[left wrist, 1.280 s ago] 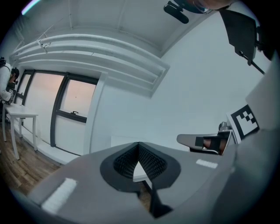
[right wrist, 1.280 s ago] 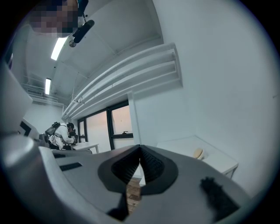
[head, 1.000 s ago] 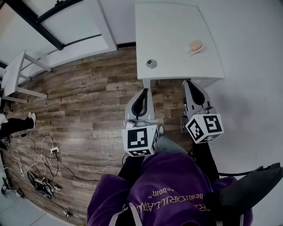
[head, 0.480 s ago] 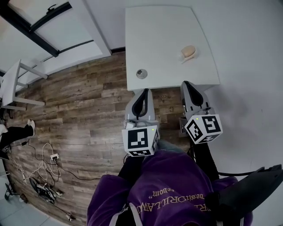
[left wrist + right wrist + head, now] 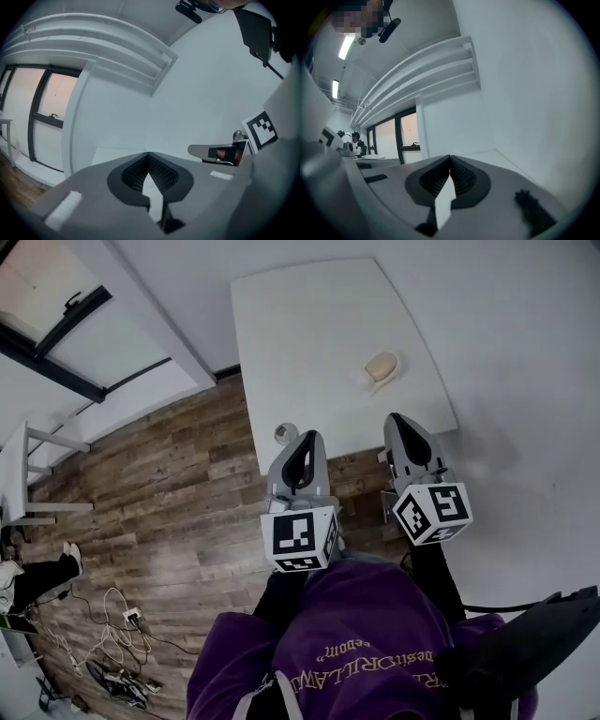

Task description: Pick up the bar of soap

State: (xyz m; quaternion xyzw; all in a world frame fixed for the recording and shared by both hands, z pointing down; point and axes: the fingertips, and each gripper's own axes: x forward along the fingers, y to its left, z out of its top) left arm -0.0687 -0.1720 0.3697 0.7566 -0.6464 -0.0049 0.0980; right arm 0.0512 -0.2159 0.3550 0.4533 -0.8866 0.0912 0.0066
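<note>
A pale peach bar of soap (image 5: 381, 365) lies on a small white dish on the white table (image 5: 319, 352), toward its right side. My left gripper (image 5: 300, 440) hovers at the table's near edge, shut with nothing in it. My right gripper (image 5: 401, 420) is held beside it, just short of the soap, also shut and empty. In the left gripper view the jaw tips (image 5: 148, 153) meet, and the right gripper's marker cube (image 5: 260, 129) shows at the right. In the right gripper view the tips (image 5: 450, 157) meet too. Neither gripper view shows the soap.
A small round metal object (image 5: 286, 433) sits at the table's near left corner, partly behind my left gripper. White wall stands behind and right of the table. Wood floor (image 5: 169, 493) lies left, with a white side table (image 5: 28, 474), cables (image 5: 112, 643) and a person's legs (image 5: 37, 577).
The table and soap have shifted down and left in the head view, so they lie closer to both grippers. The grippers hold the same pose, both shut.
</note>
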